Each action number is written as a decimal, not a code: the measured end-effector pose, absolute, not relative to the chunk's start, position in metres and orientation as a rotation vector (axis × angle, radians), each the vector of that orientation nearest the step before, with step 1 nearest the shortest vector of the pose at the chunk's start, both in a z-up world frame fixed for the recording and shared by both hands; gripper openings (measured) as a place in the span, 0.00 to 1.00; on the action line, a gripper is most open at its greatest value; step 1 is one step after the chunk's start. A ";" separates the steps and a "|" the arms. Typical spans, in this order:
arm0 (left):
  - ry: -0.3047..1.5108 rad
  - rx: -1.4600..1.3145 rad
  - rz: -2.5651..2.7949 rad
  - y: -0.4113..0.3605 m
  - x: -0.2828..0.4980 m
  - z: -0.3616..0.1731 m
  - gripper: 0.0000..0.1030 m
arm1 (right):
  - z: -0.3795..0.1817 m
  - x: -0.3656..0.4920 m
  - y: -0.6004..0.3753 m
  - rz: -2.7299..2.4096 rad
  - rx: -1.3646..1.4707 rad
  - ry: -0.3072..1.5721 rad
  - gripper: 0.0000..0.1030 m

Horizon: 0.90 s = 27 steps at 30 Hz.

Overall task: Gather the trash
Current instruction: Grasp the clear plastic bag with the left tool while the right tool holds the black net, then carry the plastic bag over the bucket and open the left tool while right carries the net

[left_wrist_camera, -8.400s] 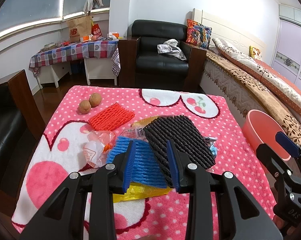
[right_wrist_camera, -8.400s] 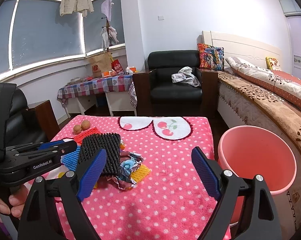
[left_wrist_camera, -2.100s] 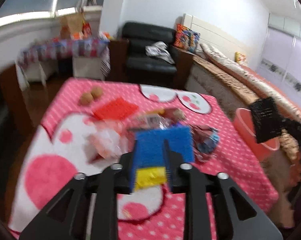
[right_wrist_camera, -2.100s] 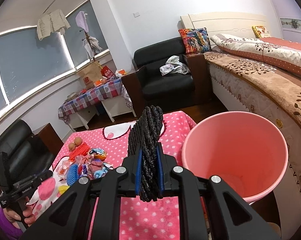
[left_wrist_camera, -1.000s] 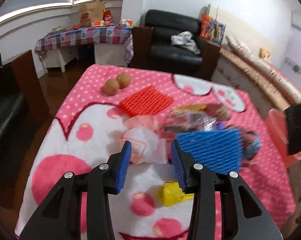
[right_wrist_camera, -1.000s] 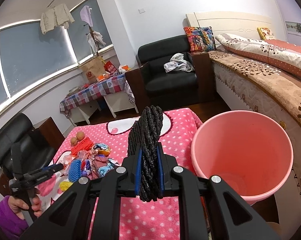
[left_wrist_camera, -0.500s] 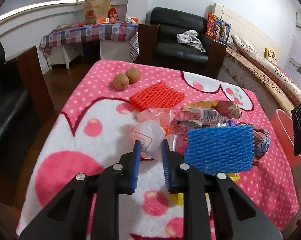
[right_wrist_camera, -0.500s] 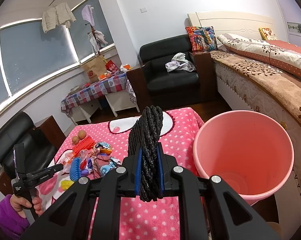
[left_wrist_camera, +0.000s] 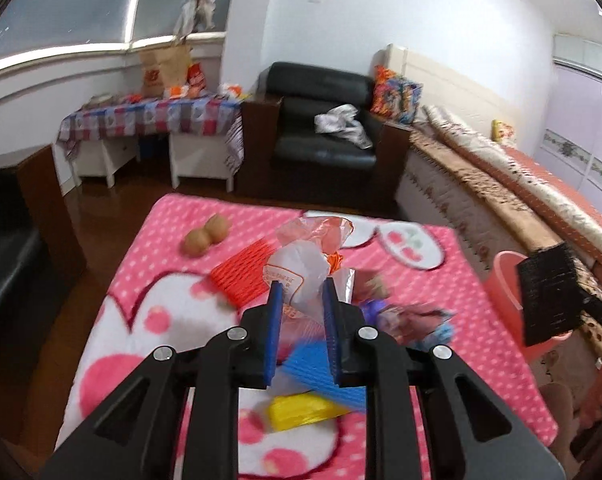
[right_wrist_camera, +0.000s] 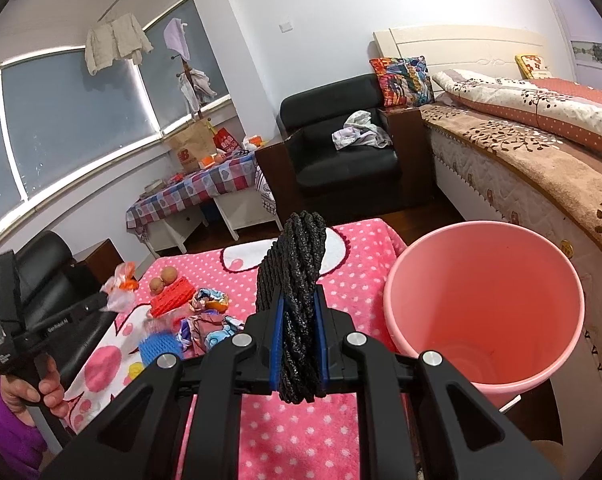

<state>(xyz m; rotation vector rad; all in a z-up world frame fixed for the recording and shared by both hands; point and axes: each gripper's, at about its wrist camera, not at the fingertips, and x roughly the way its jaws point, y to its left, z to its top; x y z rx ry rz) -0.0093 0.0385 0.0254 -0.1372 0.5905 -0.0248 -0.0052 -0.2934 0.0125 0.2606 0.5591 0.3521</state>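
I am holding two handheld grippers over a low table draped in a pink polka-dot blanket point(left_wrist_camera: 149, 264). My left gripper point(left_wrist_camera: 301, 300) is clenched on a crumpled clear plastic bag with white and orange print point(left_wrist_camera: 301, 264), which stands up between its blue pads, lifted off the pile. My right gripper point(right_wrist_camera: 297, 312) is clamped on a folded black foam mesh sleeve point(right_wrist_camera: 297, 264); it hovers near the round pink plastic bucket point(right_wrist_camera: 541, 372) standing on the floor beside the table's right edge, not yet over the opening.

More trash is on the blanket: a red foam mesh sleeve point(left_wrist_camera: 241, 272), a blue foam mesh sleeve point(left_wrist_camera: 321, 372), a yellow wrapper point(left_wrist_camera: 301, 412) and a heap of colourful crinkled wrappers point(left_wrist_camera: 401, 316). Two brown walnuts point(left_wrist_camera: 205, 234) sit apart near the far left.

What could go wrong, as I judge it: the plastic bag is thin and slippery and held only by a pinch low down, so a quick swing toward the bucket could let it slide free or snag its loose top on the pile. The black sleeve is springy; released short of the rim, it may bounce onto the floor. Both hands heading for one bucket could also collide.
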 end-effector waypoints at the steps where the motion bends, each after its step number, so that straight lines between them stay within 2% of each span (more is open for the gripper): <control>1: 0.583 -0.135 -0.038 0.034 -0.009 0.028 0.19 | 0.012 -0.006 -0.294 0.351 0.263 0.557 0.13; 12: 0.532 -0.108 -0.268 -0.049 0.008 0.049 0.19 | 0.017 -0.017 -0.323 0.296 0.288 0.524 0.13; 27: 0.532 -0.060 -0.471 -0.154 0.039 0.048 0.19 | 0.022 -0.021 -0.389 0.132 0.326 0.474 0.13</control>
